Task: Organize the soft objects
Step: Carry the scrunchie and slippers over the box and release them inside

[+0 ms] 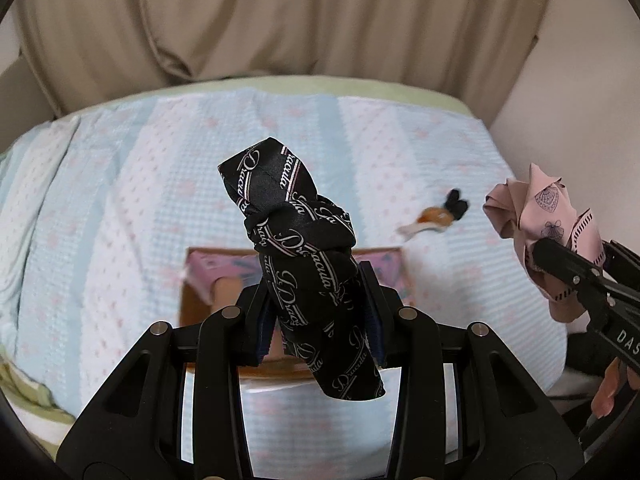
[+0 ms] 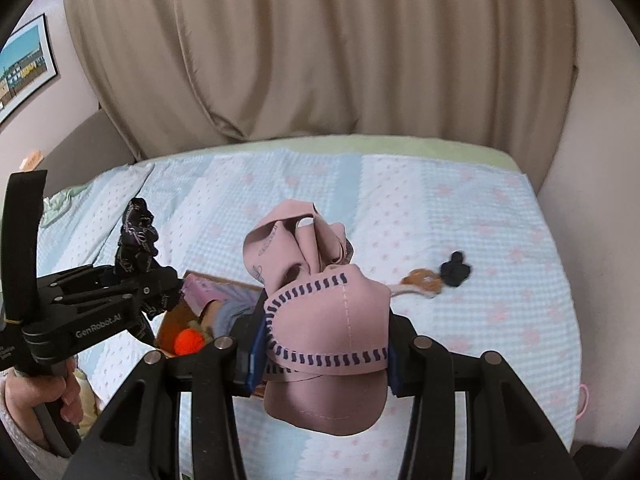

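Bed (image 2: 460,240): pale blue and white checked cover with pink motifs, green edge along the far side. Curtain (image 2: 320,52): beige, hanging in folds behind the bed. Framed picture (image 2: 24,68): on the wall at left, showing coloured buildings under blue sky.

Beige curtain (image 2: 320,60) behind quilted bed (image 2: 480,240)

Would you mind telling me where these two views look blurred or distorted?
Left wrist view: the black scarf in the left claw is sharp, the small items on the bed smear. Right wrist view: the pink scarf is sharp. Both views bow the bedspread edges.
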Tool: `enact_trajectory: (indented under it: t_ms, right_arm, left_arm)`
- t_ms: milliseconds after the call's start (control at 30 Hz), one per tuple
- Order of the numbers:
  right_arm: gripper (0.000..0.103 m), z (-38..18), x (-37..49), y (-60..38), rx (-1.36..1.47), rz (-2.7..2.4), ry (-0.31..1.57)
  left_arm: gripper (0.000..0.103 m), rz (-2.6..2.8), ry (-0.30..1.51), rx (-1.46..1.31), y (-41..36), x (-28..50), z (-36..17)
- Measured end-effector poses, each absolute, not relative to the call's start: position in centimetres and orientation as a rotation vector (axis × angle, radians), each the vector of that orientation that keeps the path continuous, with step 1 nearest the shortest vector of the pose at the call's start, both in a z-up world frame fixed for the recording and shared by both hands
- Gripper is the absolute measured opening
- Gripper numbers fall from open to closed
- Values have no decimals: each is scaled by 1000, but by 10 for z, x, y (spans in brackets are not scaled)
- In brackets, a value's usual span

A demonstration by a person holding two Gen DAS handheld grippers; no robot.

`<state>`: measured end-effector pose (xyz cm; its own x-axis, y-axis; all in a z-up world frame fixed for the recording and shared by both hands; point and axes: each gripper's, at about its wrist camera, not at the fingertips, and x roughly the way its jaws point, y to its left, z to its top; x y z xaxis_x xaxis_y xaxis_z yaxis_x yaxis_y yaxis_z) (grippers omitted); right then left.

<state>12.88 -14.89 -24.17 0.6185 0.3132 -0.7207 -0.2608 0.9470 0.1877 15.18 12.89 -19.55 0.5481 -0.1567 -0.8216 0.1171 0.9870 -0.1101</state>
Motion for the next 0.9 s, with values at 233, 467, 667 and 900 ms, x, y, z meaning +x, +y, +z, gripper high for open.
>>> enact_trajectory:
  t_ms: [233,467,667,900]
  right_arm:
    - [42,-274,145,-91,91,290,934]
    - [42,-309,155,-56,98,258,1035]
    - [42,-353,169,-40,90,246,1160]
    - [42,-395,185,-33,132,249,1253]
  left_arm:
    - [34,-177,1058,-18,191,163,-238]
    - [34,-245,1175,40,210,184,-291]
    - [34,-272,1283,54,211,197,-339]
    - [34,-250,1383,53,212,207,-384]
